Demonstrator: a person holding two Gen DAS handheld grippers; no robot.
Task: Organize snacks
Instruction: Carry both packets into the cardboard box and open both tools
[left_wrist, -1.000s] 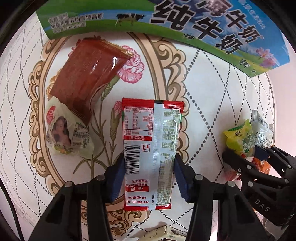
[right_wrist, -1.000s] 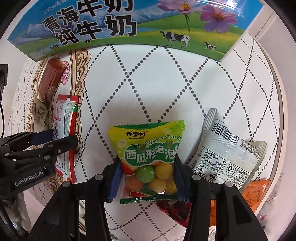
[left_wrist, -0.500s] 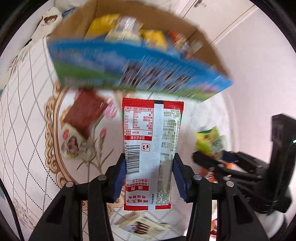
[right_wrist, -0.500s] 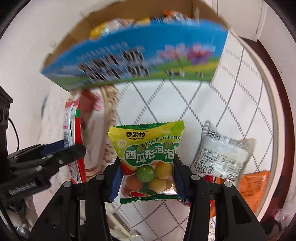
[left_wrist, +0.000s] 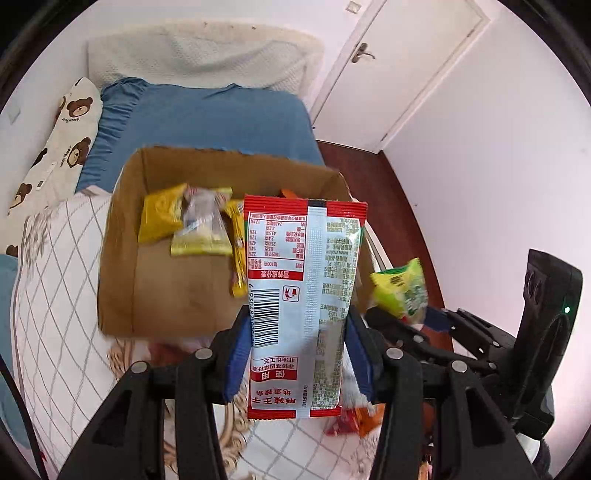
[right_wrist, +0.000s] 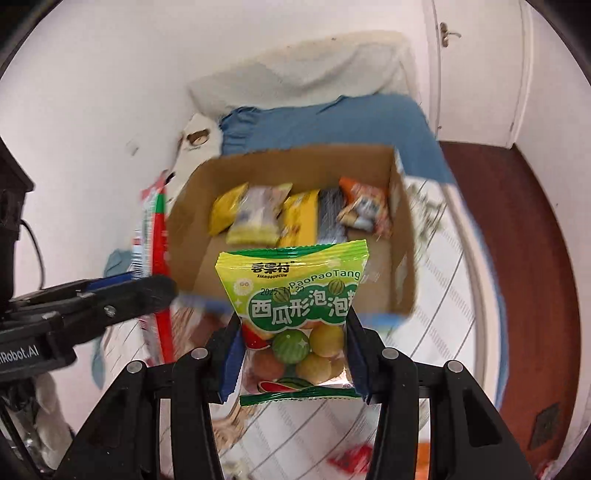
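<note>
My left gripper (left_wrist: 295, 354) is shut on a red and white snack packet (left_wrist: 303, 295), held upright in the air in front of an open cardboard box (left_wrist: 122, 258). My right gripper (right_wrist: 291, 354) is shut on a green and yellow candy bag (right_wrist: 295, 306), also lifted before the same box (right_wrist: 402, 258). Inside the box lie several snack packs, yellow ones (left_wrist: 162, 214) and an orange one (right_wrist: 365, 206). In the left wrist view the right gripper with its candy bag (left_wrist: 400, 291) shows at the right. In the right wrist view the left gripper (right_wrist: 144, 291) shows at the left.
The box stands on a white quilted cloth (left_wrist: 55, 295) on the round table. Loose red and orange packets (left_wrist: 351, 421) lie on it below my grippers. Behind are a bed with a blue pillow (left_wrist: 207, 118), a bear-print pillow (left_wrist: 59, 144), a white door (left_wrist: 399, 66) and a dark wood floor (right_wrist: 535, 258).
Both grippers have risen from just above the table with their packets still gripped. The view has tilted up, so the box's inside and the bed now show.
</note>
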